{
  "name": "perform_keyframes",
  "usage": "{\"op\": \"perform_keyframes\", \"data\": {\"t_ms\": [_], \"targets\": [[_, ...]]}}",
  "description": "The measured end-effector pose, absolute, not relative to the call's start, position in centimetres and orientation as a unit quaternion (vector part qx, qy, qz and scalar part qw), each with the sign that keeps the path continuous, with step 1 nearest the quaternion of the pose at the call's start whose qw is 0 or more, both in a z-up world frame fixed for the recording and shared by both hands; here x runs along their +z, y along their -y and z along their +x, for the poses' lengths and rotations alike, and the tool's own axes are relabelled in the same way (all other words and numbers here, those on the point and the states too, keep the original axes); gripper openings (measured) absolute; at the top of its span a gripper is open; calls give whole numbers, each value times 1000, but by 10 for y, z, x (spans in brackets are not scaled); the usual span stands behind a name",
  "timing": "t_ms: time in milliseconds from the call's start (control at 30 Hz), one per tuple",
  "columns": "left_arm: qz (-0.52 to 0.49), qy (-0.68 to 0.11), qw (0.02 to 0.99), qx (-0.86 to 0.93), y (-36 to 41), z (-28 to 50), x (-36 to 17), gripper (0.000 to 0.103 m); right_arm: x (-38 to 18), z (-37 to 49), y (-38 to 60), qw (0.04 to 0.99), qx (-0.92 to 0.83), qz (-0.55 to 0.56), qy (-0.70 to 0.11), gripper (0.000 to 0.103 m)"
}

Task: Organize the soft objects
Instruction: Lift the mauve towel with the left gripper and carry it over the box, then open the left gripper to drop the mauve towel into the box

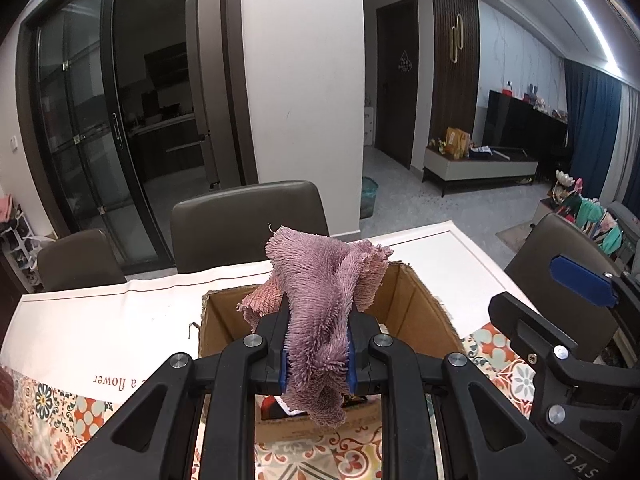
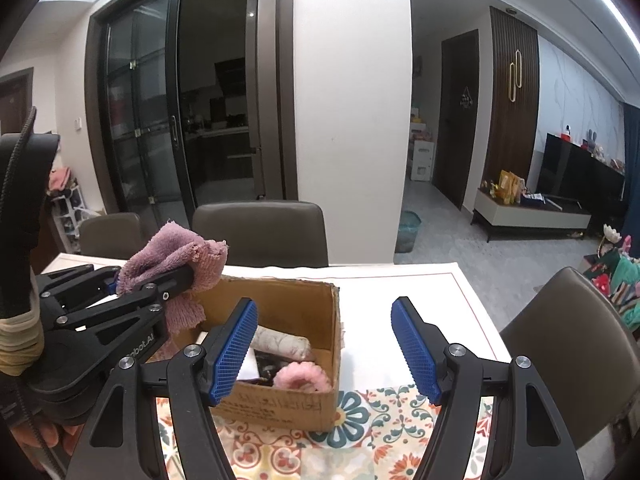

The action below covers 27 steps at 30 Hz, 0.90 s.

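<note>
1. Tongs on the left (image 1: 316, 354) are clamped tight on a shaggy mauve towel (image 1: 320, 300), blue pads pinching it from both sides. The cloth bunches up above the fingers and a tail of it droops below them.
2. That towel hangs right over the open cardboard box (image 1: 412, 312), above its near-left part as the right wrist view shows it, not resting on anything inside.
3. Right tongs (image 2: 324, 350) are wide apart with nothing between the blue ribbed pads (image 2: 234, 352). They hover just in front of the box, pointing toward it and down a bit.
4. Inside the box, seen from the right wrist view: a rolled pale cloth with a faint pattern (image 2: 282, 346) lying across the middle, a fluffy pink ring-shaped thing (image 2: 298, 376) in the near-right corner, plus something white and something dark underneath that I can't make out.
5. The box sits on the surface (image 2: 416, 292), half on a plain white cloth and half on a colourful floral-tile patterned one (image 2: 360, 412).
6. Brown chairs (image 2: 260, 232) stand along the far edge of the surface, another at the right side.
7. At the left edge of the right wrist view, a bit of the hand (image 2: 22, 344) gripping the left tool shows, wearing a pale glove or wrap.
</note>
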<state>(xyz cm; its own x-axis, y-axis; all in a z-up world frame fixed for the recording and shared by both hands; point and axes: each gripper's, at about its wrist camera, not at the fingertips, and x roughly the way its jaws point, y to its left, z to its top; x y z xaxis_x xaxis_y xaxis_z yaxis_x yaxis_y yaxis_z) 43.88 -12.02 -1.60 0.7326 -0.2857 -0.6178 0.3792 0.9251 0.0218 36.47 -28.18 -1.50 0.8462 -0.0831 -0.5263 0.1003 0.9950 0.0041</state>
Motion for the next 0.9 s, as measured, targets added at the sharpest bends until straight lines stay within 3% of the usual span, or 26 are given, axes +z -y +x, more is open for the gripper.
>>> {"op": "perform_keyframes", "data": {"t_ms": [367, 600, 667, 767, 900], "targets": [[70, -369, 911, -171, 127, 465, -51, 27, -40, 388, 283, 947, -52, 12, -317, 70], [74, -386, 904, -169, 126, 469, -65, 46, -50, 395, 285, 940, -55, 16, -335, 70], [73, -388, 903, -169, 125, 470, -66, 47, -52, 395, 286, 939, -55, 17, -338, 70], [73, -389, 904, -162, 122, 469, -66, 58, -53, 395, 286, 938, -57, 16, -341, 70], [65, -386, 907, -157, 115, 462, -63, 60, -51, 391, 286, 938, -56, 17, -342, 70]]}}
